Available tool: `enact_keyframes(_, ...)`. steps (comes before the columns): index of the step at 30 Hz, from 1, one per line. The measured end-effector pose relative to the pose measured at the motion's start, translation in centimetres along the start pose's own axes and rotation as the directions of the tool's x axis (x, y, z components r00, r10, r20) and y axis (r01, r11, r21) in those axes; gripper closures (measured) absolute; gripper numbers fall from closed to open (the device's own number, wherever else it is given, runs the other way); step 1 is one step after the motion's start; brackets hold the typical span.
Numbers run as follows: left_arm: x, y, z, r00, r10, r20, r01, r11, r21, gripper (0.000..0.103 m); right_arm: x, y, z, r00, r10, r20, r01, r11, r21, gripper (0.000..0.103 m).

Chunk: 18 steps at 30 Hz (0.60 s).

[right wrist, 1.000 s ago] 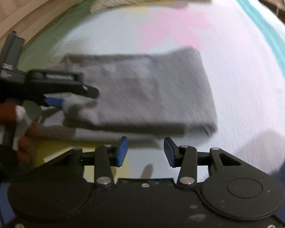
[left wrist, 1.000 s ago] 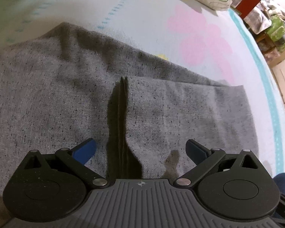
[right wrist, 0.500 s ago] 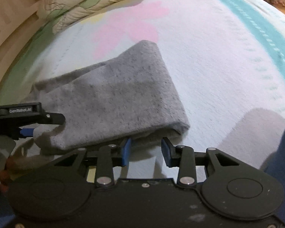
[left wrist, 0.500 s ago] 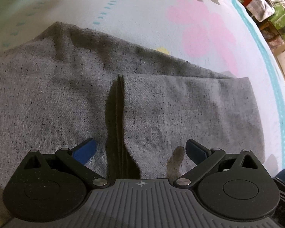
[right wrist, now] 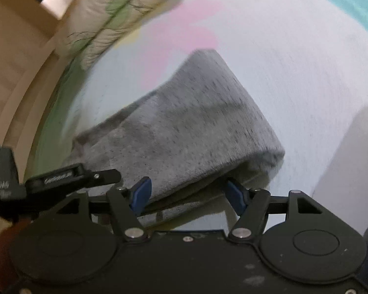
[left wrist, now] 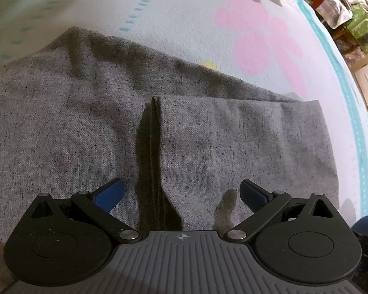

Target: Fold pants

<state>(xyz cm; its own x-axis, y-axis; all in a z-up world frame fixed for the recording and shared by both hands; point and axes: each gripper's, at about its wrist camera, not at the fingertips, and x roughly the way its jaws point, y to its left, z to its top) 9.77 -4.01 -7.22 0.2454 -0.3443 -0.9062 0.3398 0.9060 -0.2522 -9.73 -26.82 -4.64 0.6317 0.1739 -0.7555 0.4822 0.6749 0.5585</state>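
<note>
Grey speckled pants [left wrist: 90, 132] lie on the bed. A leg part is folded back over them, its hem edge [left wrist: 155, 127] running toward me. My left gripper [left wrist: 181, 192] hovers open just above the pants, its fingers either side of that hem edge, holding nothing. In the right wrist view the pants [right wrist: 189, 132] show as a folded stack with a rounded fold at the right. My right gripper [right wrist: 189, 193] is open at the stack's near edge, the cloth between its blue pads. The left gripper's body [right wrist: 61, 176] shows at the left.
The bed sheet [left wrist: 208, 12] is pale with a pink flower [left wrist: 260, 39] and a teal stripe [left wrist: 350, 103] at the right. Pillows [right wrist: 115, 17] lie at the bed's head. Clutter [left wrist: 348, 12] stands beyond the bed's far right side.
My right gripper has opened wider and come in low to the near edge of the folded stack. My left gripper has stayed open over the hem, shifting only a little.
</note>
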Motion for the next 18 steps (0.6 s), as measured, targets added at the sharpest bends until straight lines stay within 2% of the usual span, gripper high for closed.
enact_keyframes(10,0.3,-0.3,-0.1,1.000,0.017,-0.005,-0.017,0.999,0.027,0.001,1.7,-0.2,0.3,0.996,0.020,0.090,-0.025,0.998,0.050,0.034)
enact_keyframes(11,0.3,-0.4,-0.1,1.000,0.017,-0.006,-0.016,0.999,0.029,0.001,1.6,-0.1,0.3,0.994,-0.009,0.111,0.004,0.999,0.044,0.041)
enact_keyframes(12,0.3,-0.4,-0.1,1.000,0.014,-0.006,-0.013,1.000,0.026,0.001,1.2,0.0,0.4,0.986,-0.076,0.149,0.072,0.997,0.028,0.044)
enact_keyframes(14,0.3,-0.4,-0.1,1.000,0.010,-0.005,-0.010,1.000,0.022,0.001,0.1,-0.2,0.7,0.948,-0.217,0.232,0.214,0.976,0.039,0.065)
enact_keyframes(16,0.4,-0.6,0.0,1.000,0.015,-0.005,-0.015,1.000,0.027,0.001,-0.3,-1.1,1.3,0.952,-0.223,0.211,0.213,0.975,0.070,0.070)
enact_keyframes(18,0.3,-0.7,0.0,1.000,0.017,-0.004,-0.017,0.999,0.031,0.001,-0.2,-0.3,1.5,0.949,-0.251,0.193,0.258,0.966,-0.011,0.074)
